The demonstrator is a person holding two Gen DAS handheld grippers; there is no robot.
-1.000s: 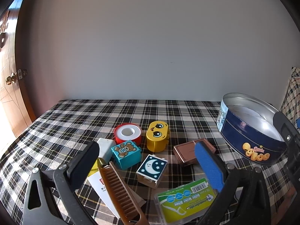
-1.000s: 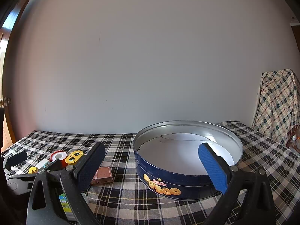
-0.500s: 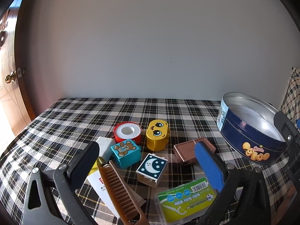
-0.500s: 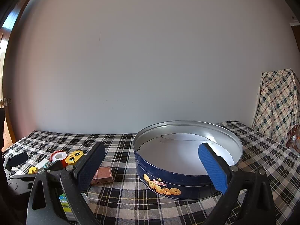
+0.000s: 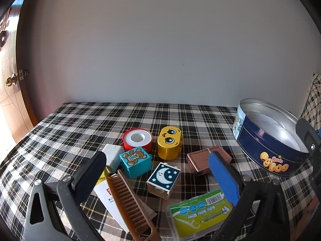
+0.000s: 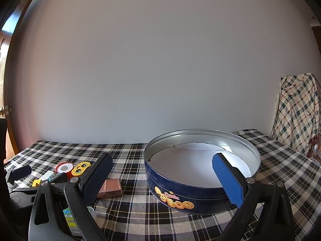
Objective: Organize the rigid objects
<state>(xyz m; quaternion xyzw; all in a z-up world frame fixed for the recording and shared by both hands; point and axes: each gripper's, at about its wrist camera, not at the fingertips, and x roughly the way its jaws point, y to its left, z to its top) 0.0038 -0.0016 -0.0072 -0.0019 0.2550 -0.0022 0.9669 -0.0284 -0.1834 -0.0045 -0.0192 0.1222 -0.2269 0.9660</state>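
I hold my left gripper (image 5: 156, 173) spread wide and empty above the clutter at the lower centre of its frame. From left to right lie the comb (image 5: 128, 200), the teddy block (image 5: 136, 161), the moon block (image 5: 163, 178), the yellow face block (image 5: 169, 142) and the brown case (image 5: 202, 158). Nothing is grasped yet, so I judge the first pick is pending. The next move calls for lowering onto one block and closing squarely.

At the right, my right gripper (image 6: 160, 178) is equally wide and empty before the blue tin (image 6: 192, 190), which holds none of these objects. A plaid cloth (image 6: 130, 210) covers the surface; a bare wall (image 6: 160, 70) stands behind.
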